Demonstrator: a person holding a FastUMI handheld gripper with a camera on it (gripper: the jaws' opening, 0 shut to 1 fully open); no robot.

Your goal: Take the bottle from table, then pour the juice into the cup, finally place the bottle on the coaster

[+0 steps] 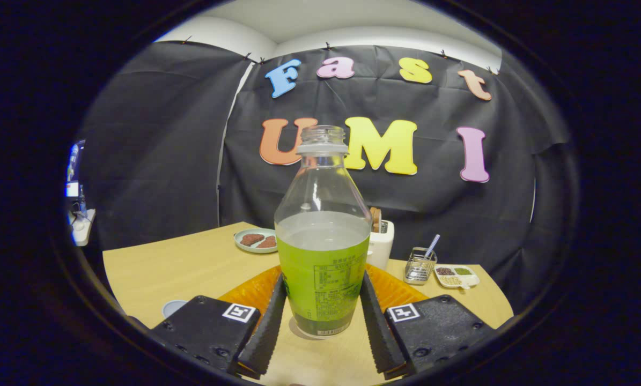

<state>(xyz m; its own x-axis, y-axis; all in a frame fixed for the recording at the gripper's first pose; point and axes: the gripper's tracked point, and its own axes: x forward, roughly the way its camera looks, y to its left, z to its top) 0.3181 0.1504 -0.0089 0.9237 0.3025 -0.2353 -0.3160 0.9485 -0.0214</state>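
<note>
A clear, uncapped bottle (323, 214) about half full of green juice stands upright between my fingers. My gripper (323, 279) is shut on its labelled lower body, one finger pressing each side. Its base is just at the wooden table (191, 268), with a small shadow under it; I cannot tell whether it rests there or hangs slightly above. Right behind the bottle lies an orange ribbed coaster (398, 289), showing on both sides of it. The pale rim of a cup (172, 308) peeks out beside my left finger.
Beyond the bottle are a plate (257, 239) with brown pieces, a white toaster (380, 244), a wire basket (420, 265) with a straw, and a small dish (456, 276) of seeds. The table's far edge meets the black cloth wall.
</note>
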